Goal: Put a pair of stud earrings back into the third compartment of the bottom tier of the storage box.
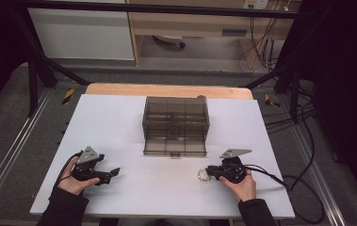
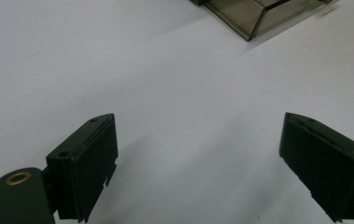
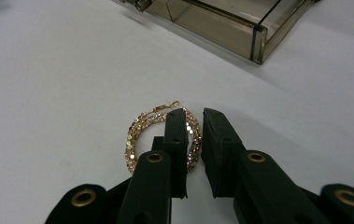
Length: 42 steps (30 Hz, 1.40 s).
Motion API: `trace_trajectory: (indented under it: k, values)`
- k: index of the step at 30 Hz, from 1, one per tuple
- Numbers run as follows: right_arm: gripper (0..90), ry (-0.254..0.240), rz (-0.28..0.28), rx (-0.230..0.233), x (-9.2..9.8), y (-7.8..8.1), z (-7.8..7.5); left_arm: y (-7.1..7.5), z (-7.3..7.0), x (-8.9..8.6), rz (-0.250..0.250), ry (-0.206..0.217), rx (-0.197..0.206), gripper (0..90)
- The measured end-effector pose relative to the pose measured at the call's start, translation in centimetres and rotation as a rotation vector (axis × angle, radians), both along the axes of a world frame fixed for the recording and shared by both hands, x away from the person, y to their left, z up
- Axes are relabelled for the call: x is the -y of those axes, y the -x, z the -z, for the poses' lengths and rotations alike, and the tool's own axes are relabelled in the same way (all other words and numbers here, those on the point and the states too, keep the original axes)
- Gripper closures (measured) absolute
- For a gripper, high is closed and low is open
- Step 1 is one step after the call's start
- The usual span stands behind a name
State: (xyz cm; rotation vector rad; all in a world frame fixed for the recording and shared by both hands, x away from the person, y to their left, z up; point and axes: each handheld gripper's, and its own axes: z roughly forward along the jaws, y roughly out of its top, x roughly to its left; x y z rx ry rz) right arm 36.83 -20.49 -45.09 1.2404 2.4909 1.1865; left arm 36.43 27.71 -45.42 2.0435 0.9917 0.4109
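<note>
Right tool (image 3: 193,140): jaws narrow, nearly together, closing over the right-hand side of a sparkly gold hoop earring (image 3: 135,140). The band runs between the pads; a sliver of gap remains, so whether they press on it cannot be told for certain. The earring lies flat on the white surface (image 3: 48,70), its clasp end at about 12 o'clock of the loop. In the high view the earring (image 1: 204,176) sits just at 9 o'clock of the right tool (image 1: 212,173), near the front edge of the surface.

Left tool (image 2: 198,154): jaws wide, nothing between them, bare surface beneath. In the high view the left tool (image 1: 112,172) rests low at the front left, well apart from the earring.

Outward: a smoky clear organiser box (image 1: 176,117) stands mid-surface, at 11 o'clock from the right tool, its drawer (image 1: 175,147) pulled out toward the person.

Judgement: the step in hand is the pick-up of the earring. To do it well, pinch the band squarely, confirm the hold before lifting, and raise it straight up so the thin hoop does not pivot or slip out.
</note>
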Motion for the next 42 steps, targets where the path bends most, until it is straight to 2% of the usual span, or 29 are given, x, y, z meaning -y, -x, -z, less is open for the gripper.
trace_trajectory:
  k: [12,23,42]
  values:
    - [85.1,0.007,0.008,-0.014,-0.1,-0.1,0.1,0.0,-0.1,0.0,-0.003,0.002,0.003,10.6]
    - [86.0,0.002,0.009,-0.032,-0.1,-0.1,0.0,0.0,0.0,0.0,-0.003,-0.002,0.003,10.5]
    - [86.8,-0.012,-0.006,0.002,0.0,0.1,-0.9,0.1,0.0,-0.1,-0.001,-0.001,0.003,10.5]
